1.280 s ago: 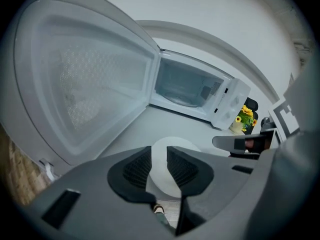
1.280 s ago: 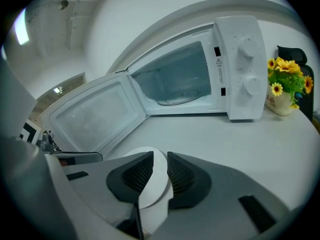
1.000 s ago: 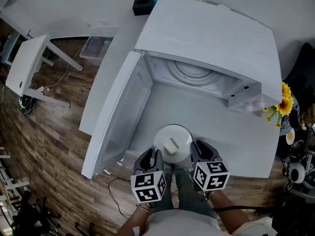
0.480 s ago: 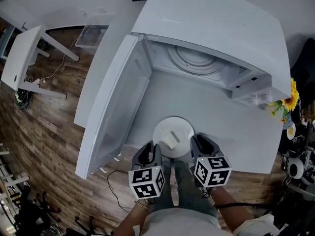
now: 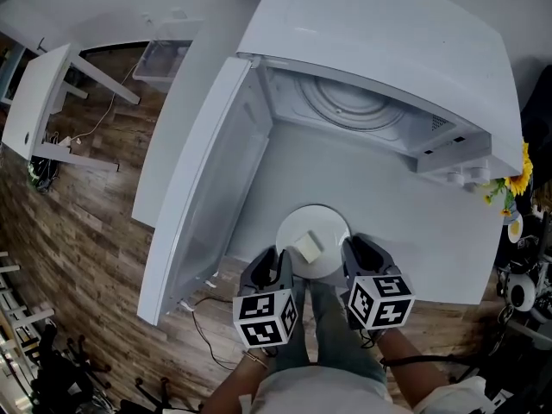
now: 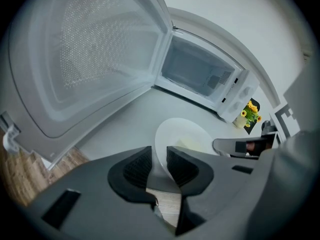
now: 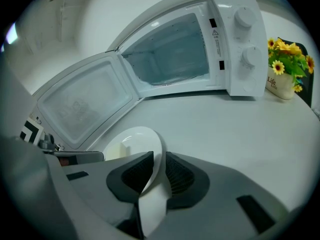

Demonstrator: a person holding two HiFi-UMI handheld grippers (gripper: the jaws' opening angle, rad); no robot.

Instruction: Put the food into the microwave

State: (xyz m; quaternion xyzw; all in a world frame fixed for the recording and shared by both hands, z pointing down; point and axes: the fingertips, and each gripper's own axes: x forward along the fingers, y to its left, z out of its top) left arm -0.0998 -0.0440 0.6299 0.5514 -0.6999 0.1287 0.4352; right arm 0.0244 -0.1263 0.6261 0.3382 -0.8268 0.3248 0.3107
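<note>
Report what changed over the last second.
Little visibly changed: the plate with the food may have edged slightly forward, but the head camera shifted too. The left gripper and right gripper stay shut on the plate's rim. The microwave door stays open.

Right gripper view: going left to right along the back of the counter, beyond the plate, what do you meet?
Door → cavity → knobs → flowers
</note>
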